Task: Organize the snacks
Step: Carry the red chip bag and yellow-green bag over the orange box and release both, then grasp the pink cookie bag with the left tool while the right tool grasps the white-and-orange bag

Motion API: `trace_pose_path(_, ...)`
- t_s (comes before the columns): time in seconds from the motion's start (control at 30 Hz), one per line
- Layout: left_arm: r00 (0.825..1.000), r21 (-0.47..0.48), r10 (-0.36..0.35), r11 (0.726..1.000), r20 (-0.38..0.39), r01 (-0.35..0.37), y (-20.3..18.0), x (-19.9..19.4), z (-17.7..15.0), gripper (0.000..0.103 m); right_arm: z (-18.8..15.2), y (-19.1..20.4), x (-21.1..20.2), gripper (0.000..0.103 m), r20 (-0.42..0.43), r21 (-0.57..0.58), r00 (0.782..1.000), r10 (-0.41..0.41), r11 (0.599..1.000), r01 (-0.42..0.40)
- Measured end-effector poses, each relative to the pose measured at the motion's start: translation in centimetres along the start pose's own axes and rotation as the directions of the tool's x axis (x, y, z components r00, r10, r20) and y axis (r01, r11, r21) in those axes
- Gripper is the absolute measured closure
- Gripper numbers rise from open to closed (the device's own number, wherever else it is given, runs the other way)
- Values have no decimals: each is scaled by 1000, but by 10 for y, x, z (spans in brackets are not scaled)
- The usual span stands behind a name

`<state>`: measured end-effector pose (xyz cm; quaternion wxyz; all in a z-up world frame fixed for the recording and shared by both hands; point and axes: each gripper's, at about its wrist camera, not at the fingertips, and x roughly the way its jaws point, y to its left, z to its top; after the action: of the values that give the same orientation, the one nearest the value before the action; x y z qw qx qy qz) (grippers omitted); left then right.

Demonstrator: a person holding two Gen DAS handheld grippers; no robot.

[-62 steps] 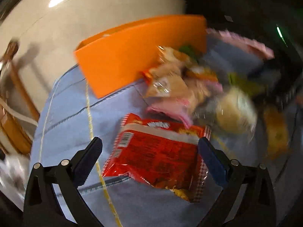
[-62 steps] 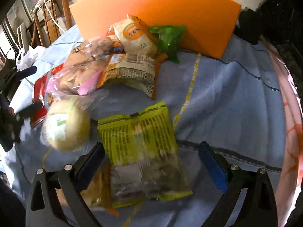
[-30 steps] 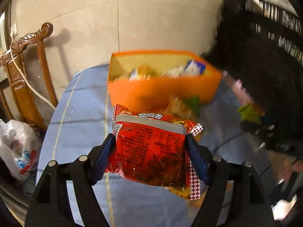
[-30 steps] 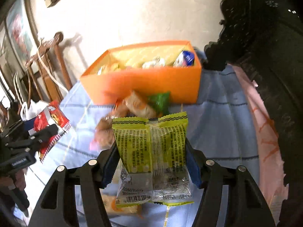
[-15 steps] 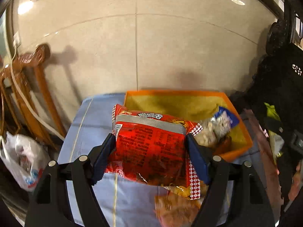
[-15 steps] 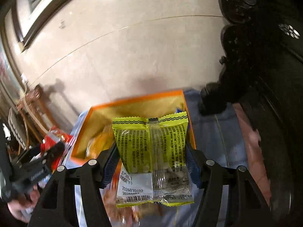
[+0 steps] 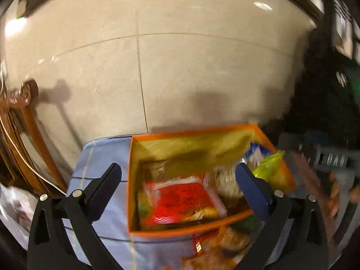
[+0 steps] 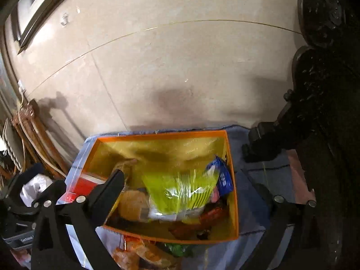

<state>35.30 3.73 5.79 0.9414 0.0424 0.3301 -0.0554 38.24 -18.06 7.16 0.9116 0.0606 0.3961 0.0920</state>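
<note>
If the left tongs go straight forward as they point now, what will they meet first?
Probably the red snack packet lying inside the orange box: it sits between the open left tongs, though depth is unclear.

Blurred red snack packet (image 7: 180, 199), seemingly inside orange box (image 7: 171, 230)

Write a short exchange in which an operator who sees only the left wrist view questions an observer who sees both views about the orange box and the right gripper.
Operator: My left gripper is open, and a red packet lies in the orange box ahead of it. Is the right gripper carrying anything?
Observer: No. The right gripper is open and empty, pointed into the same box.
Operator: I see only a yellow-green scrap at the box's right side. What is it?
Observer: A yellow-green packet, lying on top of the other snacks near the middle of the box.
</note>
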Motion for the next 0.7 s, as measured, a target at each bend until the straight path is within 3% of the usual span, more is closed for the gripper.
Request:
trace_pose_path(0.13, 999, 100, -12, 995, -36, 15, -7, -27, -61, 4, -53, -10, -7, 3, -84, 17, 996, 15, 1000, -13)
trace_pose_path(0.23, 999, 201, 13, 980, -42, -4, -24, -46, -118, 4, -110, -6, 8, 3, -180, -53, 983, -30, 998, 21)
trace_pose_path(0.37, 996, 196, -5, 980, -84, 22, -42, -41, -170, 4, -168, 0, 51, 3, -305, -12, 952, 18, 1000, -23)
trace_pose_path(0.57, 993, 100, 14, 995, -113, -3, -51, -9, -197, 4, -194, 1, 83, 3, -317, 76, 941, 119, 992, -100)
trace_pose_path(0.7, 989, 78, -28, 996, -147, 40, -63, 11, -205, 4, -187, 5, 94, 3, -310, 23, 942, 127, 992, -126)
